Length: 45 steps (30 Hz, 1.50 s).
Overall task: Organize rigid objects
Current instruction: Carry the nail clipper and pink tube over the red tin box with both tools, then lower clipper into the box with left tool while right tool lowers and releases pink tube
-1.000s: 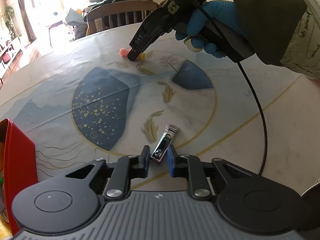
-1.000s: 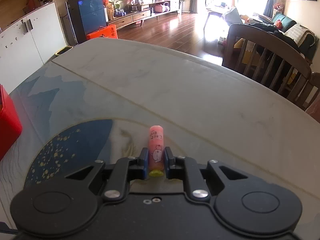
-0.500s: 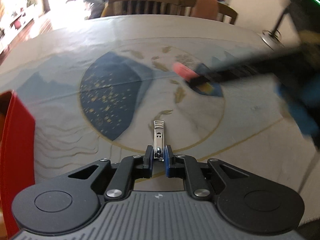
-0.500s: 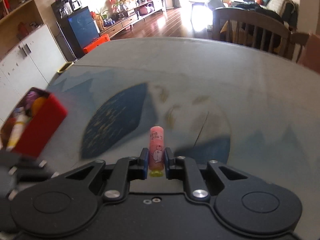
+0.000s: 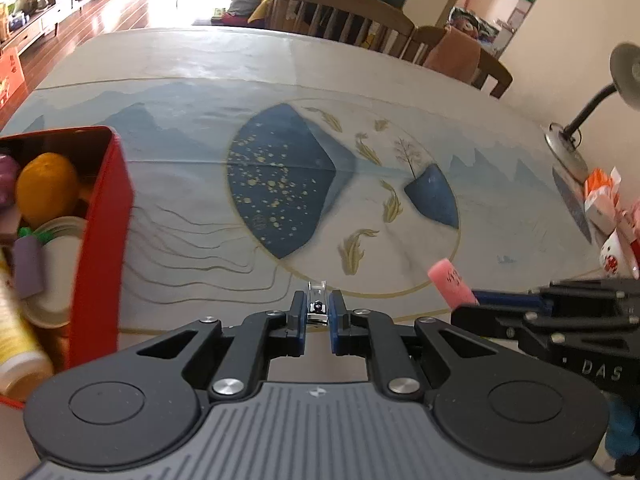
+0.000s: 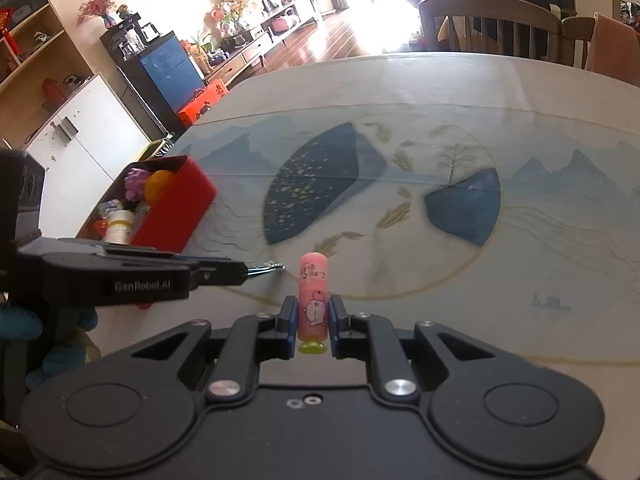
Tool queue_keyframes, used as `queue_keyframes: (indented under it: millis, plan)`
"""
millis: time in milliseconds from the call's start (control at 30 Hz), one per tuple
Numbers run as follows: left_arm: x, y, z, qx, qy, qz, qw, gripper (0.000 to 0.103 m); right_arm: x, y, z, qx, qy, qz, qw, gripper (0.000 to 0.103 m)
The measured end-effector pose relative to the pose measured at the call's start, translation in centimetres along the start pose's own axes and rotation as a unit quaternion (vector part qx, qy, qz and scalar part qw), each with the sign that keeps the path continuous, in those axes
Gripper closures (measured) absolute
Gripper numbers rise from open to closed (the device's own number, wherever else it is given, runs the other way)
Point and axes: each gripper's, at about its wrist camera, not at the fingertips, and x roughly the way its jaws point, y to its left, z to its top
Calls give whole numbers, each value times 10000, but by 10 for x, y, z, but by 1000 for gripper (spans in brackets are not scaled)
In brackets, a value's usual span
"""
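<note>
Over the worktop (image 5: 192,64), right of the red box (image 5: 102,232): both hands carry a load and the transport step is in hand. Judged from the box, which already holds an orange fruit (image 5: 46,182), a purple piece, a white lid and a bottle, the two carried items belong in there too.

Red box: sits at the worktop's left edge, open top, well filled. Next move calls for a sweep leftward to above its opening, one gripper at a time, since the two tools are close together and could knock. Release should come only once each load is inside the rim; free room looks scarce, so a gap needs picking.

Left gripper (image 5: 318,318): nearest the box, just right of its wall, pitched down toward the worktop. Fingers clenched on a metal nail clipper (image 5: 317,304), its tip sticking out forward, clear of the surface.

Right gripper (image 6: 313,326): farther right of the box, beside the left one, also angled down. Fingers clamped on a pink tube (image 6: 313,298) with a cartoon print and a yellow base, held upright along the fingers.

Blue-gloved hand (image 6: 60,332): partly visible under the left tool.
</note>
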Motion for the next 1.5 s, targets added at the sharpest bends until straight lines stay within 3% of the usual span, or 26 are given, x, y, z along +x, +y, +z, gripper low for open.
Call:
queue_keyframes:
  millis: [333,700,1100,1500]
  plan:
    - [-47,27,3,-292,-296,-82,9991,93,-23,36,-2,2,-288,-27,9996,88]
    - [-109,73,12,-431,-799,-35,9959,93,-15,97,18,-256,-504,135,9983,88]
    - [-150,139,16,-520,-1181,311,9911,92,18,170,47,-645,-588,327,9956,88]
    - [-154,205,8,-718,-1131,527,9896,92,83,225,68,-922,-261,378,9947,88]
